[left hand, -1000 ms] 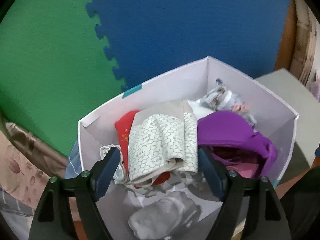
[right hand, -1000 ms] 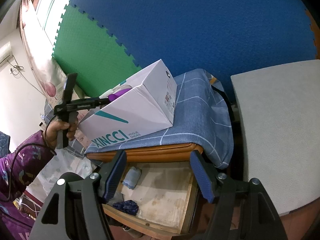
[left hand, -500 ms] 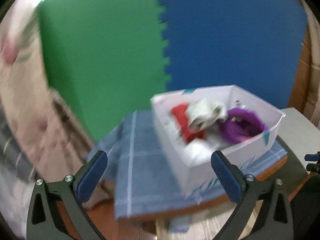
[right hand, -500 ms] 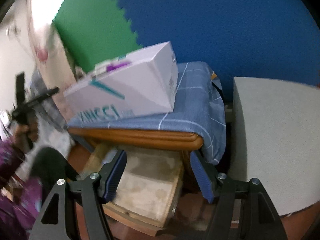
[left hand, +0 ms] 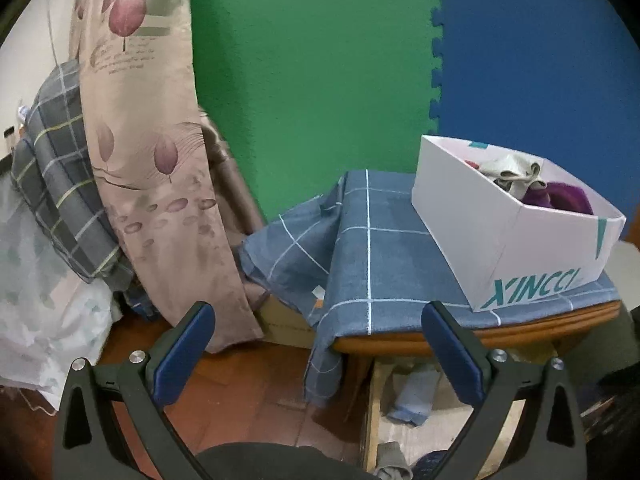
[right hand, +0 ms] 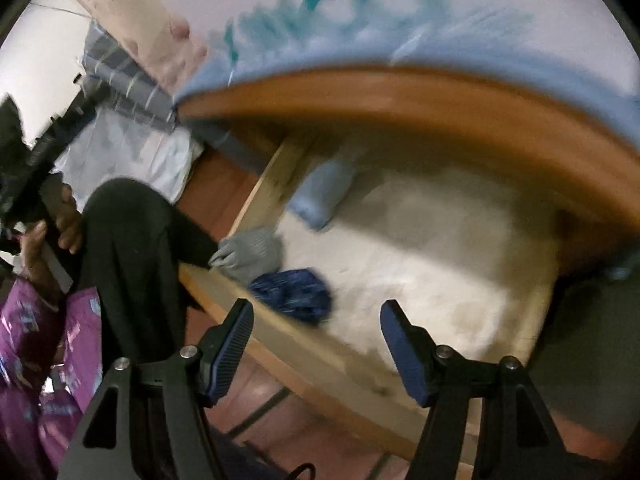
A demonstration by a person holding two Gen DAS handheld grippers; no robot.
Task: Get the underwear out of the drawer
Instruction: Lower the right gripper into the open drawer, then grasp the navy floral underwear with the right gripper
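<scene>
The wooden drawer (right hand: 348, 356) stands pulled out under the table. In it lie a dark blue patterned garment (right hand: 294, 294), a grey one (right hand: 250, 256) and a light blue one (right hand: 324, 196). My right gripper (right hand: 316, 342) is open and empty, just above the drawer's front edge, close to the dark blue garment. My left gripper (left hand: 318, 344) is open and empty, held back left of the table, with the drawer (left hand: 372, 408) low at its right. A white XINCCI box (left hand: 520, 236) with several garments sits on the table.
A blue checked cloth (left hand: 360, 248) covers the wooden table (left hand: 480, 340). A floral curtain (left hand: 152, 160) and plaid bedding (left hand: 52, 184) stand at the left. Green and blue foam mats (left hand: 320, 80) line the wall. The person's dark-trousered leg (right hand: 132, 260) is beside the drawer's left corner.
My left gripper has pulled back and left, away from the box. My right gripper has dropped down and forward toward the open drawer; its view is blurred by motion.
</scene>
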